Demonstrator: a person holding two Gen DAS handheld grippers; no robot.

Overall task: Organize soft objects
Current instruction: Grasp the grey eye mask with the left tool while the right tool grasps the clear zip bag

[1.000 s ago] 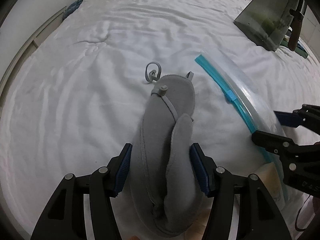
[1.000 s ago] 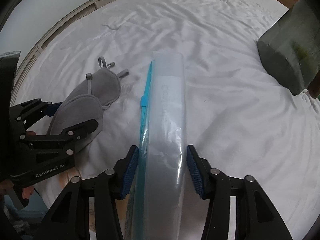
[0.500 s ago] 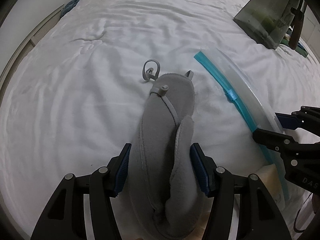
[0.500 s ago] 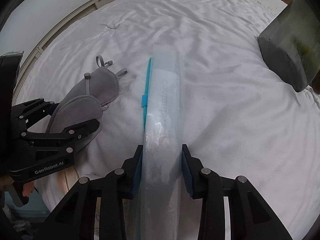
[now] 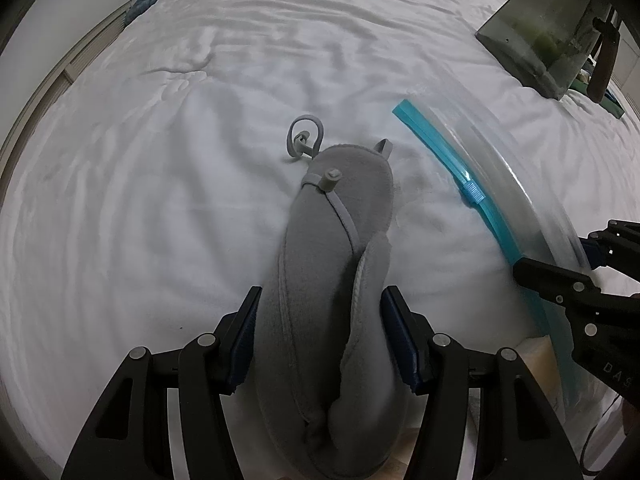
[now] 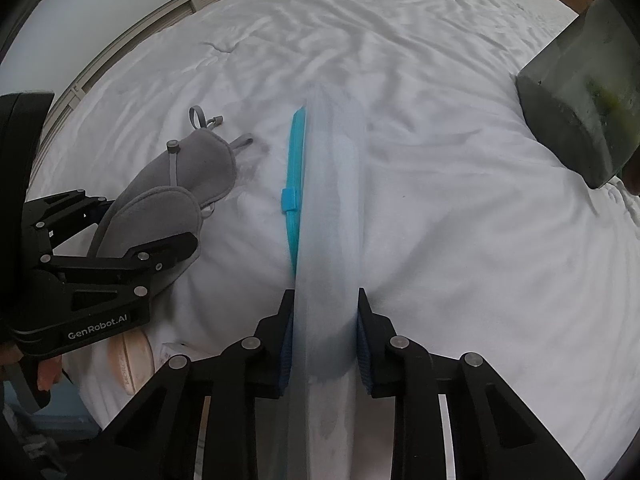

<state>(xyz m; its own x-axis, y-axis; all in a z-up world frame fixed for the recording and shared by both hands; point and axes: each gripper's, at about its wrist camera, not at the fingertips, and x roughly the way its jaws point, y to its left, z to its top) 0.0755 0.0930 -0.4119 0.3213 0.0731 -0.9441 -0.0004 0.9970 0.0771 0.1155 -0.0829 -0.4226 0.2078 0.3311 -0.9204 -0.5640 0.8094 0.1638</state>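
Observation:
A grey soft eye mask [image 5: 332,264] with a thin strap and toggle lies folded lengthwise on the white bed sheet [image 5: 160,160]. My left gripper [image 5: 322,340] holds it between its blue pads at the near end. It also shows in the right wrist view [image 6: 176,192]. A clear zip bag [image 6: 328,220] with a blue zipper strip and slider [image 6: 289,199] lies to the right of the mask. My right gripper [image 6: 325,338] is shut on the bag's near end. The bag shows in the left wrist view [image 5: 492,184], with the right gripper [image 5: 576,276] on it.
A dark grey-green box [image 5: 536,36] stands at the far right of the bed; it also shows in the right wrist view [image 6: 580,92]. A bed frame rail [image 6: 132,44] runs along the far left. A pale round object [image 6: 132,360] lies near the bed's front edge.
My right gripper has closed in on the clear bag and now pinches it. My left gripper keeps its hold on the mask, which has shifted slightly.

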